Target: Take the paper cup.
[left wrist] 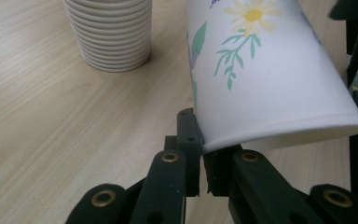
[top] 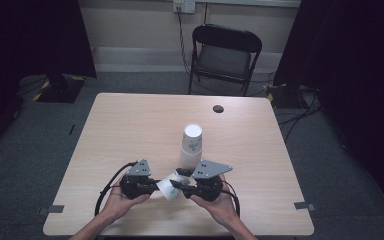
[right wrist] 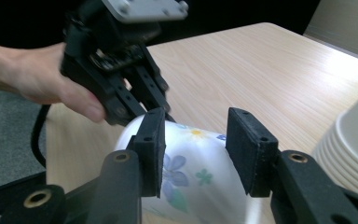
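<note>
Near the front edge of the tabletop [top: 130,125], the left gripper [top: 152,186] and the right gripper [top: 177,184] meet at a single white paper cup [top: 166,188] lying tilted between them. Just behind them, around the middle of the tabletop, stands an upright stack of paper cups [top: 190,146]. A black chair [top: 223,57] stands beyond the far edge.

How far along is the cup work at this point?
Done: one white floral paper cup is apart from the white paper-cup stack. In hand: left claw pinches its rim, right claw clamps its body. Left: probably setting it down.
</note>
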A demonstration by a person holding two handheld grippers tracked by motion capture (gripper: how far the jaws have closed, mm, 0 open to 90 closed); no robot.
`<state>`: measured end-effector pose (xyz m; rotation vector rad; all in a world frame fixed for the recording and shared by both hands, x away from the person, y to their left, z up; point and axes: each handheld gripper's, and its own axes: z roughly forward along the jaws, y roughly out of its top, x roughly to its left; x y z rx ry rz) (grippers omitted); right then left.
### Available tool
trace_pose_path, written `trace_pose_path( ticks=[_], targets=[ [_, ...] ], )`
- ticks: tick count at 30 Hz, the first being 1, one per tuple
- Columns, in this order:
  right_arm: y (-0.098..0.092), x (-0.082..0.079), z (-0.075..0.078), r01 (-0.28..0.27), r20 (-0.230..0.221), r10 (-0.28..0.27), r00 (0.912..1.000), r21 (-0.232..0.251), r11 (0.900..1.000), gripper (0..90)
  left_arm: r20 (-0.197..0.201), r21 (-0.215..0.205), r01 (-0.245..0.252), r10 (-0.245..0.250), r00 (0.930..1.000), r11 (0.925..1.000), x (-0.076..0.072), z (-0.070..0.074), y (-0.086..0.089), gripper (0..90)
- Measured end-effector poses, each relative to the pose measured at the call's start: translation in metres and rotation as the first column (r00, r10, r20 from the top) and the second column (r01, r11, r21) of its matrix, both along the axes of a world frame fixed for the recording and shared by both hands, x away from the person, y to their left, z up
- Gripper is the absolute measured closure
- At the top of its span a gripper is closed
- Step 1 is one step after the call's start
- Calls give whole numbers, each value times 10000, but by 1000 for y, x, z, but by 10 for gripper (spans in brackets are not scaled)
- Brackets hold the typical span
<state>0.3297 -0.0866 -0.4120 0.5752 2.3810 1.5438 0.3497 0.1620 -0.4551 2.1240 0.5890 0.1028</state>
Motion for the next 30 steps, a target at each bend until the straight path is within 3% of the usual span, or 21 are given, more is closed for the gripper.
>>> trace_pose_path(
  ticks=[8,13,17,23,27,30],
  targets=[
    [-4,2,-4,138,-36,-139,9999,-251,9996,598,-238,-798,-335,317,9992,9962,2,3,8,872],
    [-5,3,-7,40,-41,-42,10000,-501,9987,583,-359,-1066,-661,626,9974,9921,5,3,15,878],
    [-4,2,-13,-170,-33,167,9999,-922,9956,522,-514,-1265,-742,682,9963,9892,6,3,17,882],
    [2,1,-18,-708,-114,699,9975,-1221,9900,324,-716,-1595,-867,761,9945,9834,8,4,21,883],
    [9,-1,-23,-807,125,840,9964,-1673,9826,242,-825,-1682,-1077,949,9921,9799,8,4,21,883],
    [13,-2,-26,-870,52,895,9960,-1857,9787,200,-871,-1783,-1197,1055,9906,9767,9,4,21,882]
  ],
)
